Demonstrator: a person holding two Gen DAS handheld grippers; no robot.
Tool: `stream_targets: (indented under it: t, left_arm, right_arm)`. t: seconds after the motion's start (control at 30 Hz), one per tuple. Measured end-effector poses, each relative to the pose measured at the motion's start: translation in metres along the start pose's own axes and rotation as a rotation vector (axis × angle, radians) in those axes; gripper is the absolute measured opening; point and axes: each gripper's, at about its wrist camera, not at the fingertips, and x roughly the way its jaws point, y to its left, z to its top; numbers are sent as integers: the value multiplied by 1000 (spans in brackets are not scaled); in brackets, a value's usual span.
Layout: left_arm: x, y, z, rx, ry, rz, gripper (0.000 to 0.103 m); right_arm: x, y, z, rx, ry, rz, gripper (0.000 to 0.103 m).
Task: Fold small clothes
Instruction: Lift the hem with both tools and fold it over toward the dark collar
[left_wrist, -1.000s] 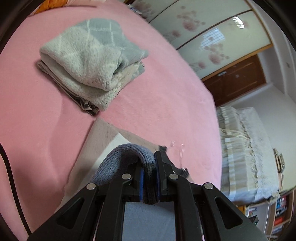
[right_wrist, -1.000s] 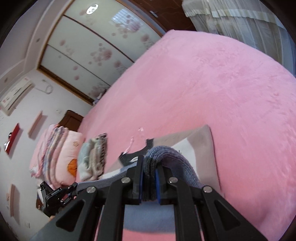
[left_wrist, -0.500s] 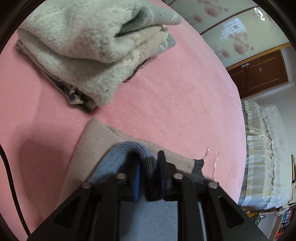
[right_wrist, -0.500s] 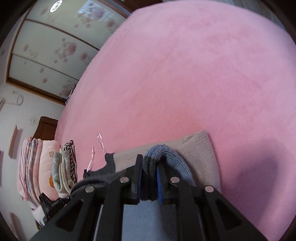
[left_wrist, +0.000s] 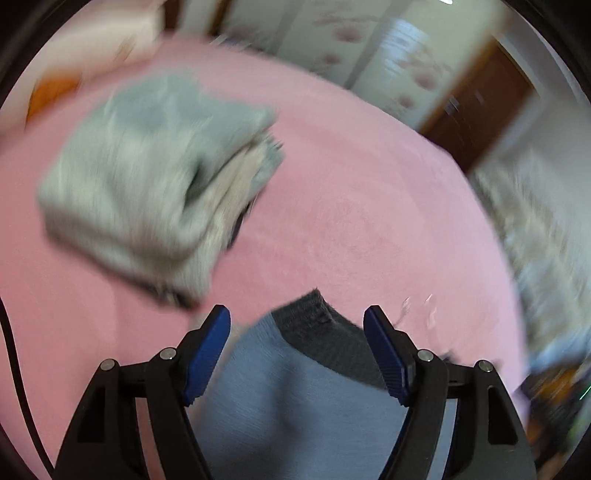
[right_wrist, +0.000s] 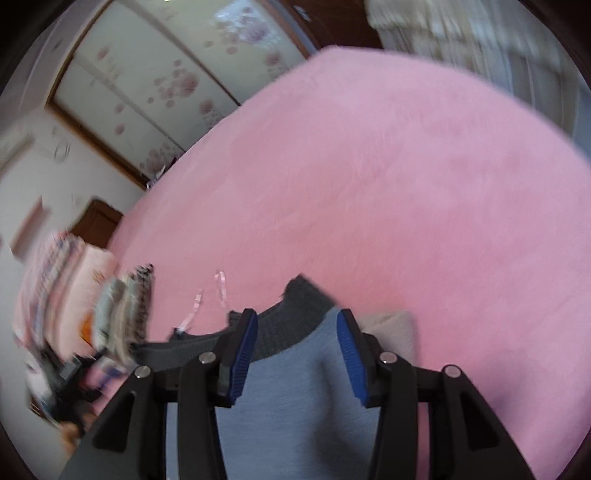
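Both grippers are letting go of a small knitted garment (left_wrist: 295, 398) that is lying on a pink bed (left_wrist: 369, 221). 1 second ago each gripper was pinching a raised fold of the blue-grey knit; now that fold is lying flat and the jaws have just been opening.

The left gripper (left_wrist: 297, 325) is standing wide, its 2 blue pads apart on either side of the garment's dark grey ribbed edge, not pressing it. The right gripper (right_wrist: 297, 332) is standing at a medium gap, with blue-grey knit and the dark ribbed band (right_wrist: 295, 321) showing between its pads, which are clear of the cloth.

In both views the garment is sitting at the bottom centre, under the grippers, with its dark ribbed end pointing away from the cameras. Its long axis cannot be told, since the grippers are hiding most of it. A beige layer (right_wrist: 391, 325) is peeking out just right of the right gripper.

A folded stack of pale grey-green fleece clothes (left_wrist: 147, 184) is lying on the bed, up and left of the left gripper, apart from the garment. Both views are blurred.
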Motion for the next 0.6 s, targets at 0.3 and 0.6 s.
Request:
stream_targets:
  t: [0.3, 0.6]
  left_arm:
    - [22, -50, -20, 479, 30, -3, 73]
    - [52, -49, -20, 537, 72, -22, 66]
  right_arm:
    - [27, 23, -6, -278, 45, -150, 45]
    - [59, 46, -9, -402, 64, -181, 45]
